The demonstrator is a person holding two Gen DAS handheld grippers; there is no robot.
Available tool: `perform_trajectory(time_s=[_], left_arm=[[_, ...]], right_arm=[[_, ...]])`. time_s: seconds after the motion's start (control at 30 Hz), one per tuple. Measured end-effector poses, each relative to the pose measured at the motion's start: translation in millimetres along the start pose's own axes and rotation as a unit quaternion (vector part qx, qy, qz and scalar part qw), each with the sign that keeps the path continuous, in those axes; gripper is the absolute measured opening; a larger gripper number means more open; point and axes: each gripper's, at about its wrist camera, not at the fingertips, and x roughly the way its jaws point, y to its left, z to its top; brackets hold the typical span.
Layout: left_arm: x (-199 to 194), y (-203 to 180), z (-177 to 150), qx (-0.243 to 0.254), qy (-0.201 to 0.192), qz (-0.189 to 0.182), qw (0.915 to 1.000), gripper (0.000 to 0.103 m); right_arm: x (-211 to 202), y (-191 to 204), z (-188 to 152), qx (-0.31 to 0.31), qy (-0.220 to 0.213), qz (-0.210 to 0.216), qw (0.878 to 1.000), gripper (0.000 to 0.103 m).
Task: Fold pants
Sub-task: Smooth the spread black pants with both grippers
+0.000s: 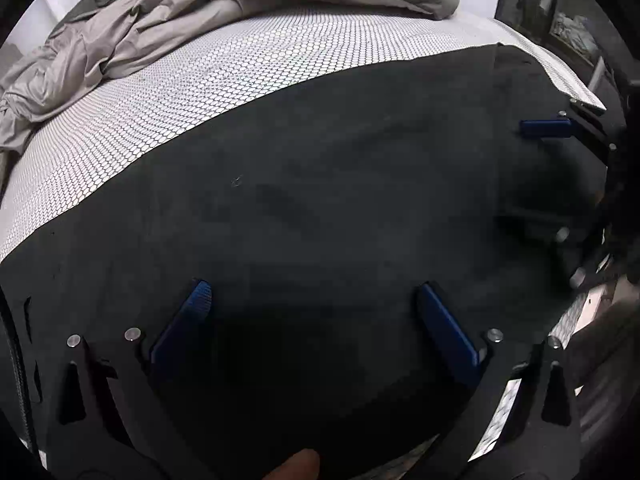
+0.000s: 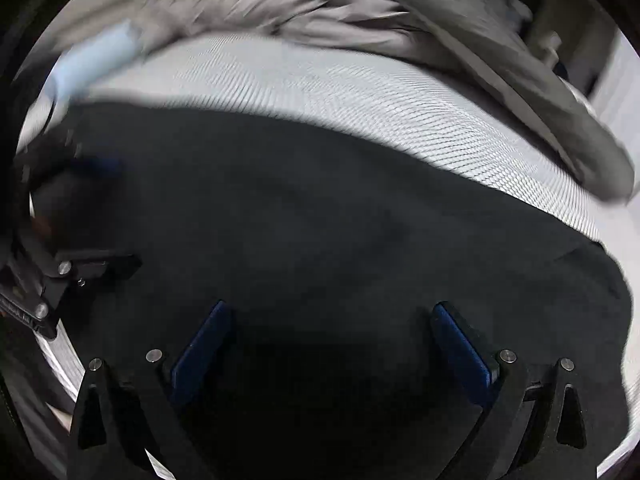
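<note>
Black pants [image 1: 340,200] lie spread flat on a white mattress [image 1: 240,72] with a honeycomb pattern; they also fill the right wrist view [image 2: 320,220]. My left gripper [image 1: 312,292] is open, its blue-padded fingers wide apart just above the cloth, holding nothing. My right gripper [image 2: 332,312] is also open over the pants and empty. The right gripper shows at the right edge of the left wrist view [image 1: 560,168], and the left gripper shows blurred at the left edge of the right wrist view [image 2: 80,220].
A crumpled grey duvet [image 1: 140,32] is heaped along the far side of the mattress, also seen in the right wrist view [image 2: 440,32]. A pale blue item [image 2: 96,56] lies blurred at the far left. The mattress edge [image 1: 584,96] drops off at the right.
</note>
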Motion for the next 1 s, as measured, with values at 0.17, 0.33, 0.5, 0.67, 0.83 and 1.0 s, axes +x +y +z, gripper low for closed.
perform_trajectory(time_s=[0.17,0.33,0.5,0.67,0.83,1.0], left_arm=[[-13,53,-22,-0.056,0.005,0.025,0.9981,0.102],[-27,96,-33,-0.102,-0.004,0.034,0.9942,0.102],[-54,122,-26,-0.13,-0.049,0.06,0.9885,0.102],[-42,165,-40,-0.171,-0.014,0.101,0.98,0.101],[-54,187,-70,-0.156,-0.008,0.128,0.9793,0.088],[-84,230,-110,-0.204,-0.027,0.126,0.9704,0.08]], right_arm=[[-15,-100,-52,0.103,0.015,-0.116,0.988,0.101],[-32,-191,-97,0.253,0.022,-0.219,0.942,0.102],[-57,-156,-60,0.23,-0.045,-0.204,0.951,0.101],[-38,-87,-16,0.17,-0.064,-0.062,0.981,0.101],[17,-31,10,0.04,0.004,-0.06,0.997,0.101],[15,-48,0,0.074,0.018,-0.047,0.996,0.102]])
